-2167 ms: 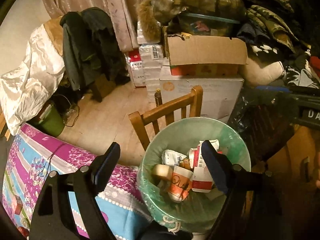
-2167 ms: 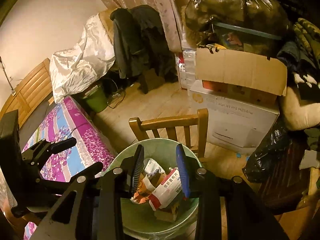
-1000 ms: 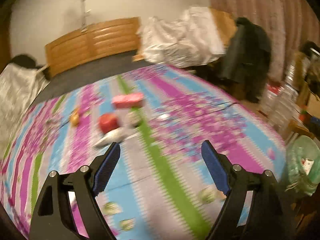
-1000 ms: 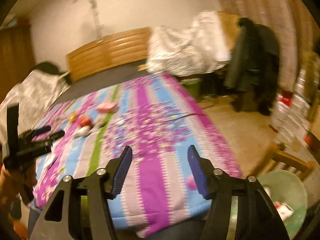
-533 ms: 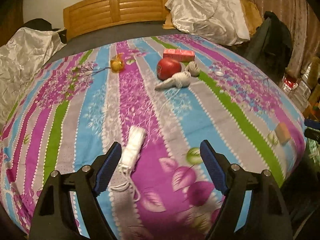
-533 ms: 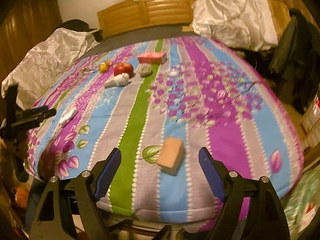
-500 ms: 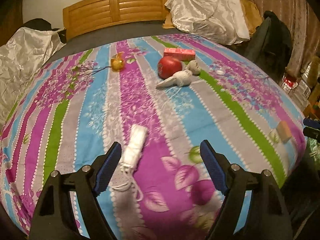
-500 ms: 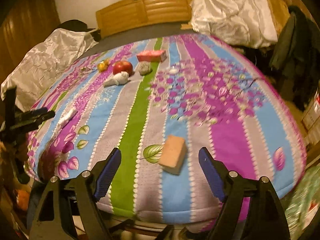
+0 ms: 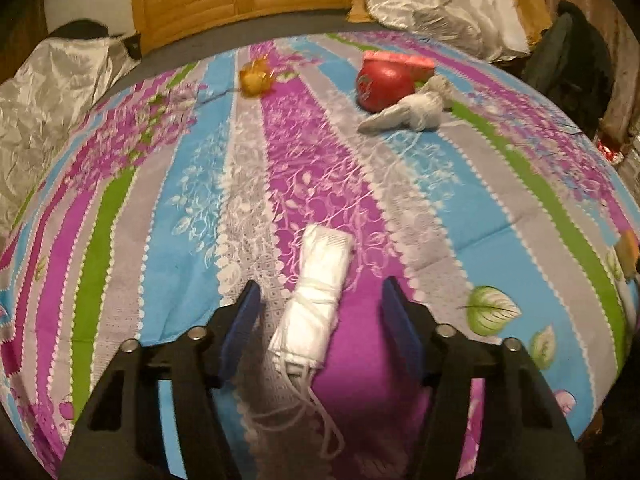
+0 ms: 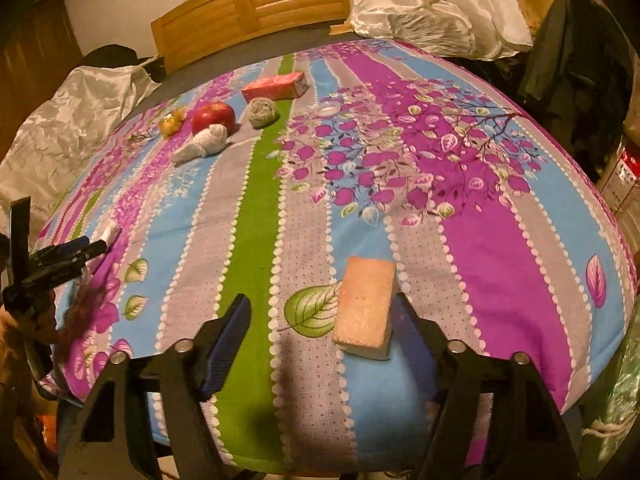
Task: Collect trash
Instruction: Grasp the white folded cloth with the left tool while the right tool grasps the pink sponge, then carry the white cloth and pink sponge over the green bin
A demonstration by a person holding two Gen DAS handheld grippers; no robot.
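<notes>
My left gripper (image 9: pixel 320 326) is open, its jaws on either side of a rolled white face mask (image 9: pixel 318 296) lying on the striped bedspread (image 9: pixel 480 216). My right gripper (image 10: pixel 322 330) is open over the bed's near edge, with an orange sponge (image 10: pixel 366 308) just inside its right finger. Further back lie a red apple (image 9: pixel 382 82), a twisted white tissue (image 9: pixel 404 116), a gold wrapper (image 9: pixel 254 78), a pink box (image 10: pixel 274 86) and a grey wad (image 10: pixel 262 112). The left gripper also shows at the left of the right wrist view (image 10: pixel 60 258).
A wooden headboard (image 10: pixel 256 4) stands at the far end. Silvery bedding lies at the back right (image 10: pixel 436 4) and along the left side (image 9: pixel 44 108). A dark coat (image 10: pixel 576 64) hangs at the right. The green-lined bin (image 10: pixel 620 408) shows at the lower right.
Both grippers have swung from the bin to the bed. In the last half second the left has closed in around the face mask and the right has moved up to the sponge.
</notes>
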